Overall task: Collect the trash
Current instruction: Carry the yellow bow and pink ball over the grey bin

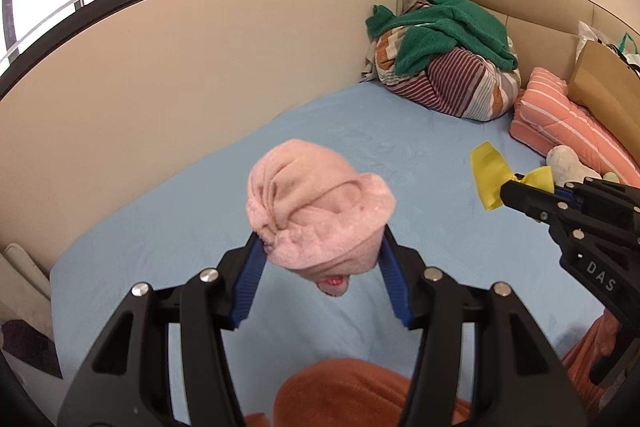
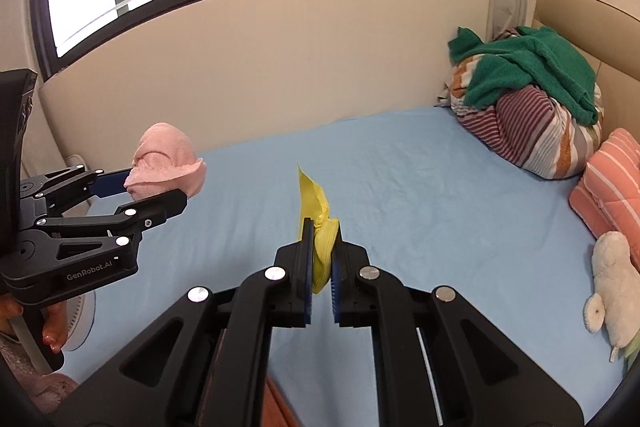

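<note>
My left hand-held gripper (image 1: 320,259) clamps a bunched, fuzzy pink cloth (image 1: 318,211) at frame centre, above the smooth blue bed sheet (image 1: 180,227). My right hand-held gripper (image 2: 322,259) pinches a crinkled yellow wrapper (image 2: 316,211) at centre.

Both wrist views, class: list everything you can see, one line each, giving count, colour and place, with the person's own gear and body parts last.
Rolled terry cloth bundle: one, pink, in the left gripper.
Crumpled plastic wrapper: one, yellow, in the right gripper.
Bed sheet: one, light blue, covering the mattress.
Striped bedding bundle: one, multicoloured, far corner.
Towel: one, green, on that bundle.
Folded striped quilt: one, salmon, right edge.
Plush toy: one, cream, beside the quilt.
Paper bag: one, brown, behind the quilt.
Left gripper: black, blue pads, clamping.
Right gripper: black, clamping.
Hand: lower left.
</note>
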